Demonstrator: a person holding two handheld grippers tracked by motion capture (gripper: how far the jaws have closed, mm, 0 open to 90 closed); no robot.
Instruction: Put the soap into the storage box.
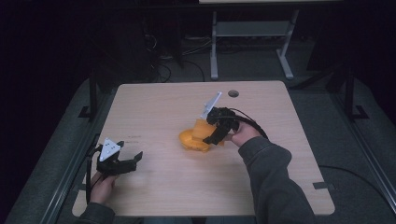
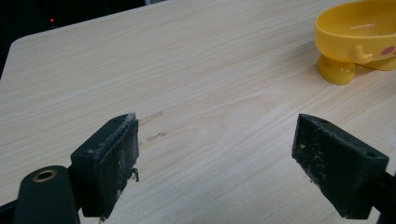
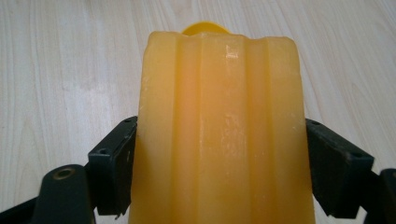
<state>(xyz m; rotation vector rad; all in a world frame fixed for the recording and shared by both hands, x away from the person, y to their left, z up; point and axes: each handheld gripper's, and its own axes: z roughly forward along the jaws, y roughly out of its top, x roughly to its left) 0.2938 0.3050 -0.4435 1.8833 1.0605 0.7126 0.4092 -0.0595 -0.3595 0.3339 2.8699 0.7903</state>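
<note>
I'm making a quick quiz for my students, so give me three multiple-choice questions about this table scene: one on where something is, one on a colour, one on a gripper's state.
1. Where is the yellow bowl?
A. beside the right gripper, mid-table
B. under the left gripper
C. on the floor

2. What colour is the ribbed block between the right gripper's fingers?
A. blue
B. orange-yellow
C. white

3. How does the left gripper stand?
A. shut on the bowl
B. shut on nothing
C. open, with nothing between its fingers

Answers:
1. A, the high view shows the bowl there.
2. B, the right gripper view shows that colour.
3. C, bare table lies between them.
</note>
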